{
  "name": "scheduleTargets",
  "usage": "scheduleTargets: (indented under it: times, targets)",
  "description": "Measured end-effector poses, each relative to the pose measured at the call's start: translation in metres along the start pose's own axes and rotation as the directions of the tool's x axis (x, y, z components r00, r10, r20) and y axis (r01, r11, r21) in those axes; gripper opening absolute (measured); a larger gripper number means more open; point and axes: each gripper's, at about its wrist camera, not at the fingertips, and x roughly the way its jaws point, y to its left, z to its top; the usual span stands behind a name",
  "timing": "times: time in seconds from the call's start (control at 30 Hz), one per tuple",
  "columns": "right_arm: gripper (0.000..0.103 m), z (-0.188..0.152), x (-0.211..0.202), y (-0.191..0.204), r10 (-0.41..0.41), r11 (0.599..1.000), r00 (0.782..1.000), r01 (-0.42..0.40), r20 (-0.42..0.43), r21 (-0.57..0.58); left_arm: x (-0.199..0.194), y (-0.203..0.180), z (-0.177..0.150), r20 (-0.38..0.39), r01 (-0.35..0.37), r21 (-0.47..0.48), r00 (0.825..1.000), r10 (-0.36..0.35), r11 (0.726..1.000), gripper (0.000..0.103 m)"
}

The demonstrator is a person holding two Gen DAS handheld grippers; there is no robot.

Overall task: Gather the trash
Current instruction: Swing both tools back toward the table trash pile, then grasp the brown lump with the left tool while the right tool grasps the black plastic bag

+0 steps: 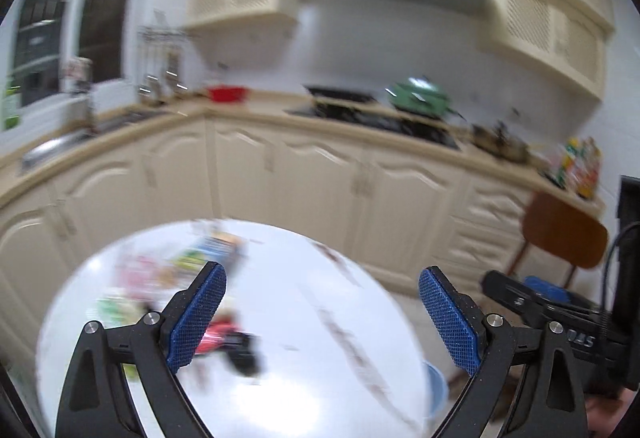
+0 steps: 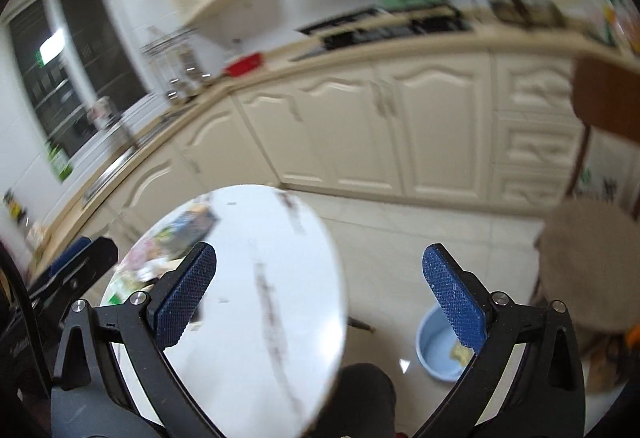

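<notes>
Each gripper, left [image 1: 322, 292] and right [image 2: 319, 274], has black arms, blue mesh-textured pads [image 1: 198, 318] and silver screws [image 1: 91, 326] just behind the pads.

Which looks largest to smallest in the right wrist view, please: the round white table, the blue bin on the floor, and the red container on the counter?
1. Round white table, by far the largest.
2. Blue bin.
3. Red container, smallest, though it is farther from the camera and blurred, so its true size is unsure.
</notes>
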Motion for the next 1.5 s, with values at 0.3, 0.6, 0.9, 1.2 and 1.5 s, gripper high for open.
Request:
scheduleTargets:
  times: [0.3, 0.6, 0.9, 1.2, 1.5]
  targets:
    - [0.103, -0.005, -0.012, 0.14, 0.085, 0.964, 0.994, -0.064, 0.073, -0.256, -0.116, 0.051, -0.064, 0.1, -0.218, -0.072, 0.969, 0.225, 0.973, 0.102]
    - [0.103, -0.029, -0.015, 0.215, 0.141, 0.914, 0.988, -0.104, 0.066, -0.391, -0.167, 0.061, -0.106, 0.069, -0.342, -0.177, 0.931, 0.358, 0.923, 0.102]
    - [0.103, -0.049, 0.032, 0.194, 0.061, 0.922, 0.997, -0.077, -0.054, -0.379, -0.159, 0.07, -0.122, -0.057, -0.387, -0.183, 0.922, 0.383, 0.904, 0.102]
    - [0.103, -0.073, 0.064, 0.168, -0.003, 0.932, 0.986, -0.057, -0.164, -0.357, -0.092, 0.084, -0.118, -0.235, -0.382, -0.145, 0.909, 0.344, 0.913, 0.101]
    - [0.103, -0.098, 0.078, 0.167, -0.011, 0.928, 0.972, -0.077, -0.235, -0.364, -0.022, 0.1, -0.112, -0.382, -0.357, -0.082, 0.873, 0.301, 0.931, 0.078]
